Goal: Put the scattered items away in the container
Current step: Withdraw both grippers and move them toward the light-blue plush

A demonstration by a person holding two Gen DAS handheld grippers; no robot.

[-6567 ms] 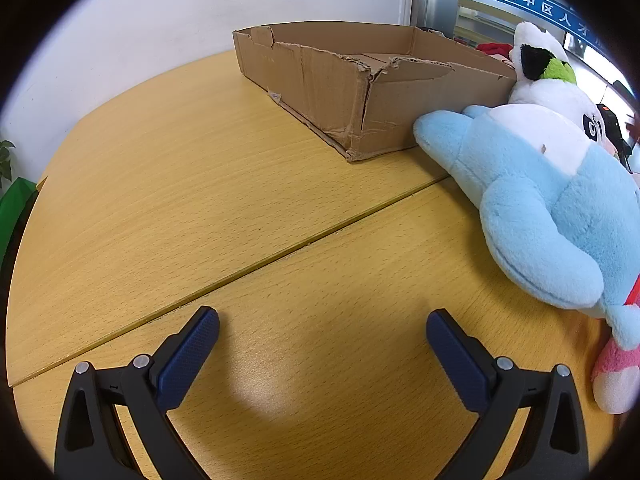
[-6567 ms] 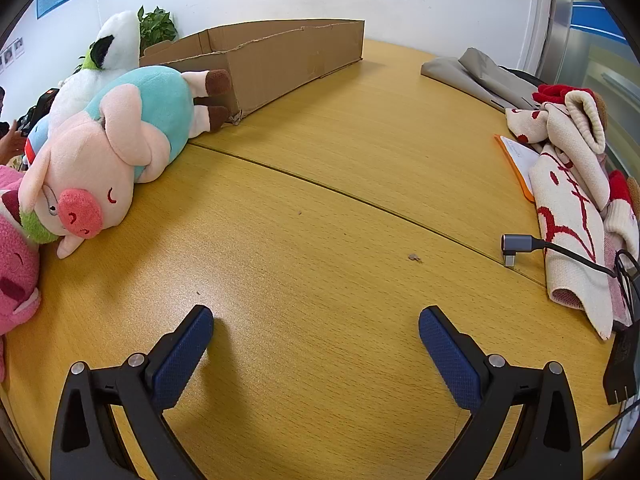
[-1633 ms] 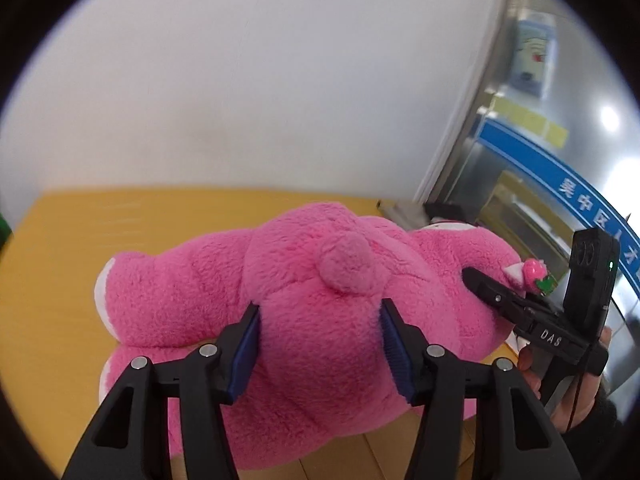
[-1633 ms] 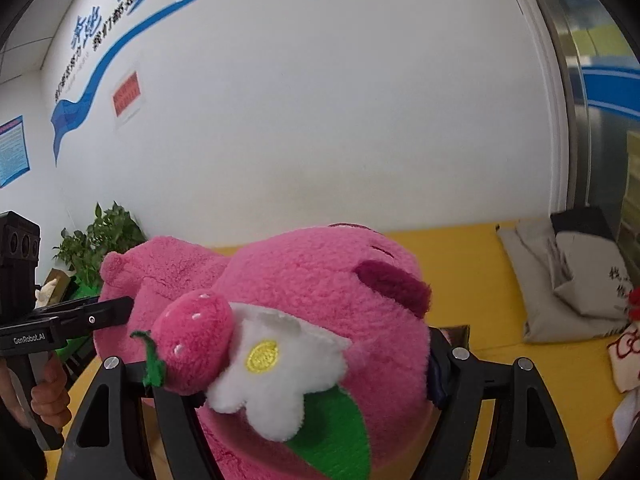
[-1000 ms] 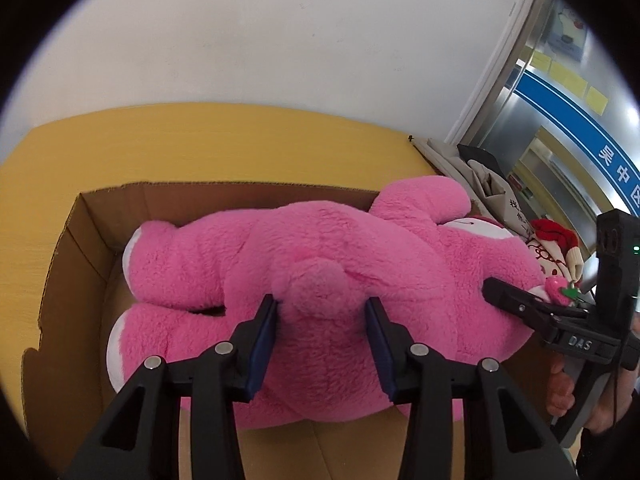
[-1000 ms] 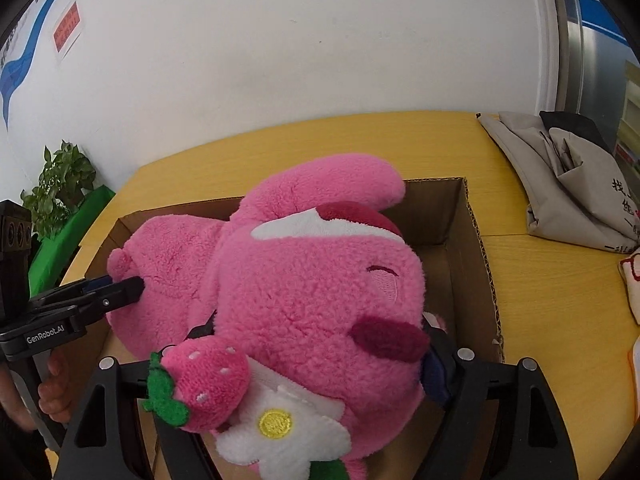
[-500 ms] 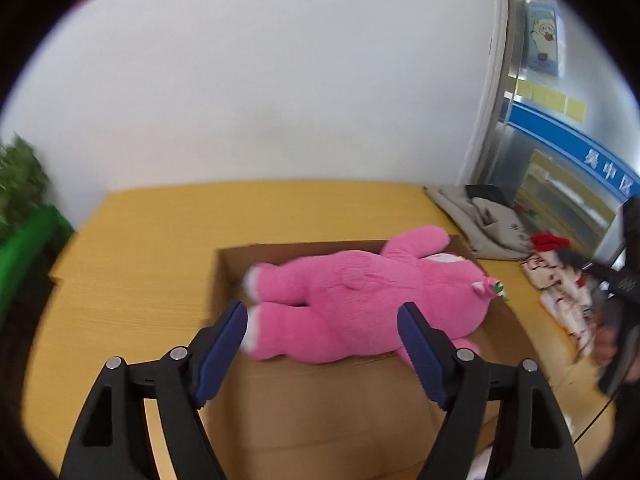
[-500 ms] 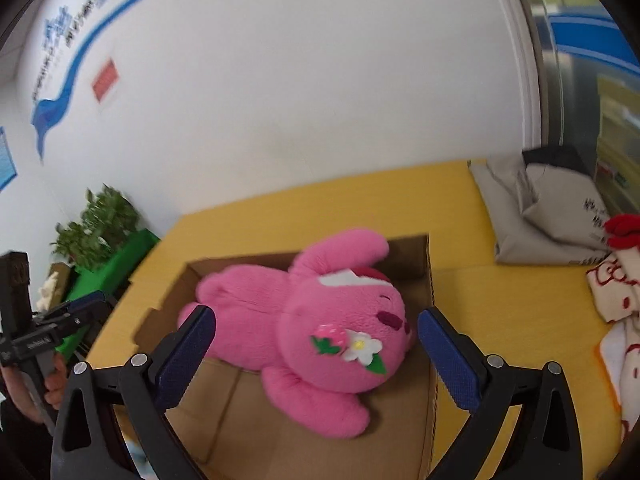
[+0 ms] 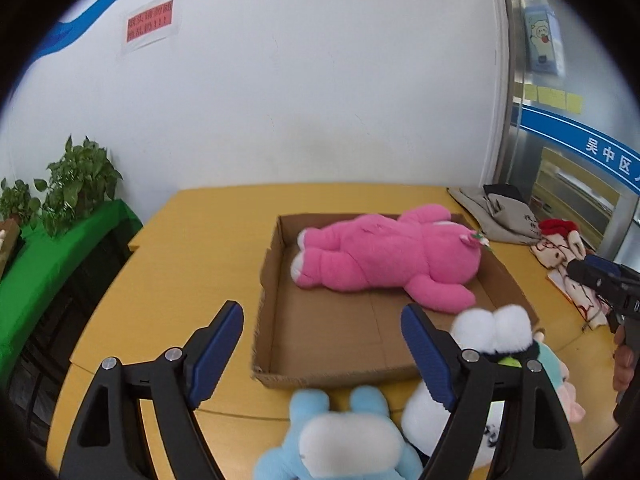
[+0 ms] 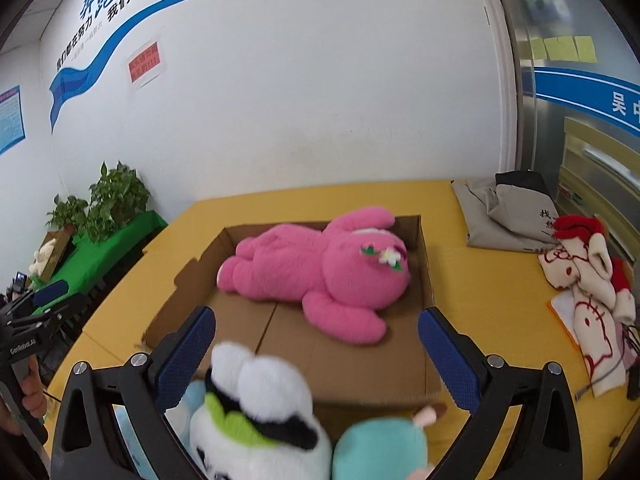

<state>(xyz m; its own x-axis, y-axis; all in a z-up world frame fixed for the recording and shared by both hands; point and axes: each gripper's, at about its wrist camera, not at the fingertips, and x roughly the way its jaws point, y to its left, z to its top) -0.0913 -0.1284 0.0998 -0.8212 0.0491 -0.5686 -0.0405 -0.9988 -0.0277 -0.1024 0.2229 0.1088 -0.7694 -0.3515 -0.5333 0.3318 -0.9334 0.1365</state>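
Observation:
A pink plush bear [image 9: 384, 256] lies on its side in the far part of the shallow cardboard box [image 9: 276, 336] on the wooden table; it also shows in the right wrist view [image 10: 320, 272], in the box [image 10: 430, 368]. My left gripper [image 9: 322, 344] is open and empty, raised above the box's near edge. My right gripper [image 10: 316, 344] is open and empty, also raised in front of the box. A light blue plush [image 9: 340, 440], a white panda plush [image 10: 260, 412] and a teal-bodied pig plush [image 10: 380, 448] lie just in front of the box.
A grey cloth bag [image 10: 508, 216] and a red-and-white patterned plush [image 10: 588, 288] lie on the table at the right. A green bench with potted plants [image 9: 64, 196] stands left of the table. The wall is close behind the table.
Both grippers let go of the pink bear, which now lies in the box. Both have opened wide and pulled back and up; the other plush toys now show at the bottom.

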